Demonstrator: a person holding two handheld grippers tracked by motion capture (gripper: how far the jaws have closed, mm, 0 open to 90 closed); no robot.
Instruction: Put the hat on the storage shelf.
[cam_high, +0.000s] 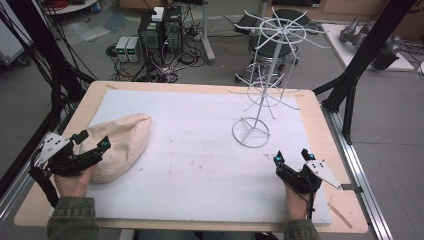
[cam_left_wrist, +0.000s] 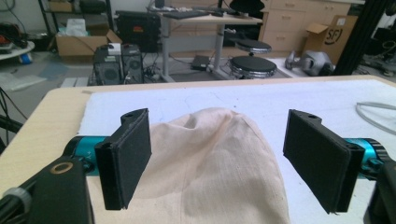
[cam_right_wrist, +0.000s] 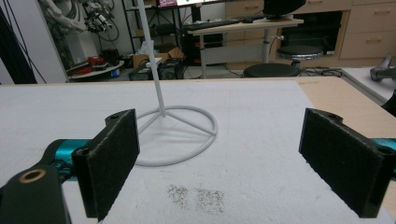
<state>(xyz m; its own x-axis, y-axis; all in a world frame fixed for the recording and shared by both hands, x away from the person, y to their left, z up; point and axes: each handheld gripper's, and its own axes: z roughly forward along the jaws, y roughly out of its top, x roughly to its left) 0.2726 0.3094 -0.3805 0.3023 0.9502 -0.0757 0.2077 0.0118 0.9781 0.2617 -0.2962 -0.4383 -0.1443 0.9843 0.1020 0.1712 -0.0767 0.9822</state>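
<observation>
Our left gripper (cam_high: 92, 141) hangs released over the cream cloth bag (cam_high: 120, 142), likely lining up a grasp; our right gripper (cam_high: 292, 156), also released, faces the white wire rack (cam_high: 265, 75).

Even, diffuse indoor light falls from overhead, bright enough everywhere and without hard glare. The white foam sheet covering the wooden table (cam_high: 200, 150) reads pale and slightly washed out. The white wire display rack with a ring base (cam_high: 260, 80) casts a faint, soft shadow on it. The cream cloth bag (cam_left_wrist: 219, 168) shows gentle shading in its folds. All 3 pictures look soft and low in resolution, and the high view bends straight lines near its edges.
</observation>
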